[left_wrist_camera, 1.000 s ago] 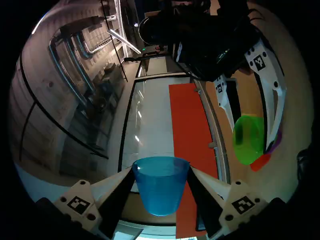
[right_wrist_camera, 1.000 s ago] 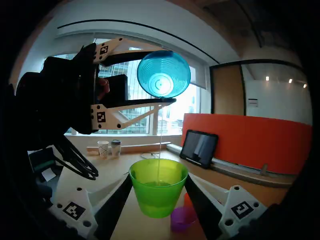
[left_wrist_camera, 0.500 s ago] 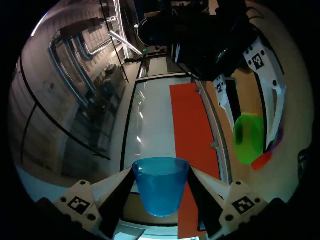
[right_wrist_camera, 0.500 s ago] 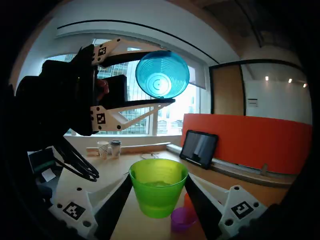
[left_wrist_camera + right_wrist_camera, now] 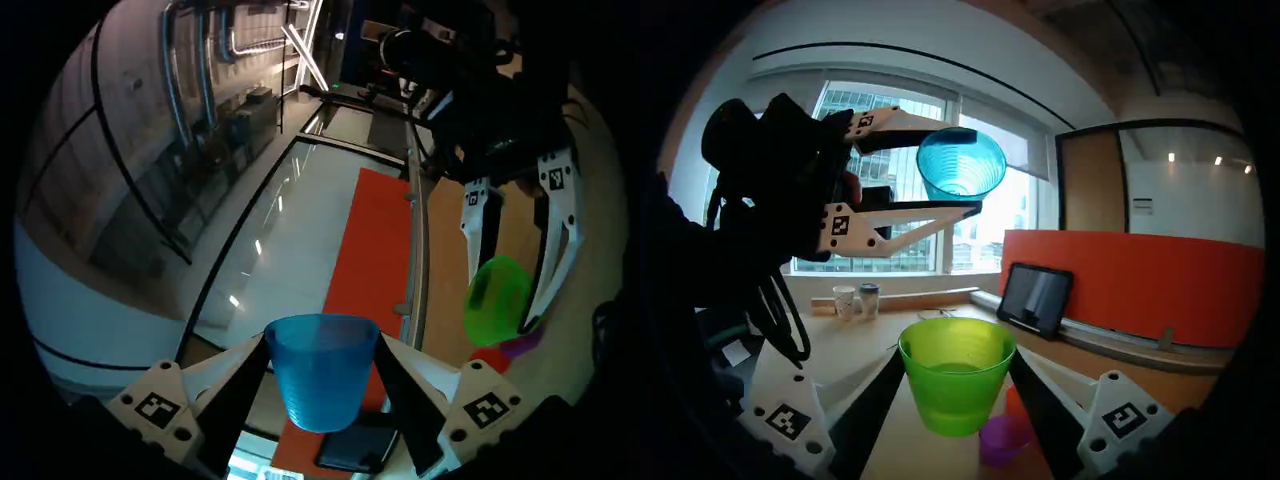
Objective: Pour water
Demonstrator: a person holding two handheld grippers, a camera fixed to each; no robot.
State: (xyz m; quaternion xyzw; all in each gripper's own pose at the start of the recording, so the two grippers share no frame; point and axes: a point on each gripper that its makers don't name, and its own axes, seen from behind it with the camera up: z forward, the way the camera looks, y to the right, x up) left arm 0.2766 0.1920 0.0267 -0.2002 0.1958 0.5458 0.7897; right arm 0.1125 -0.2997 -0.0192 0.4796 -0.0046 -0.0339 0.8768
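1. While the left gripper [image 5: 322, 346] clenches the blue cup [image 5: 322, 388] at 6 o'clock in the left gripper view, the right gripper [image 5: 500, 316] at 3 o'clock grasps the green cup [image 5: 496, 292].
2. Right gripper view: the green cup is squeezed between both fingers at 6 o'clock, with water in its bottom. The blue cup hangs at 12 o'clock in the left gripper's grasp. A purple cup [image 5: 1002, 438] is at 5 o'clock.
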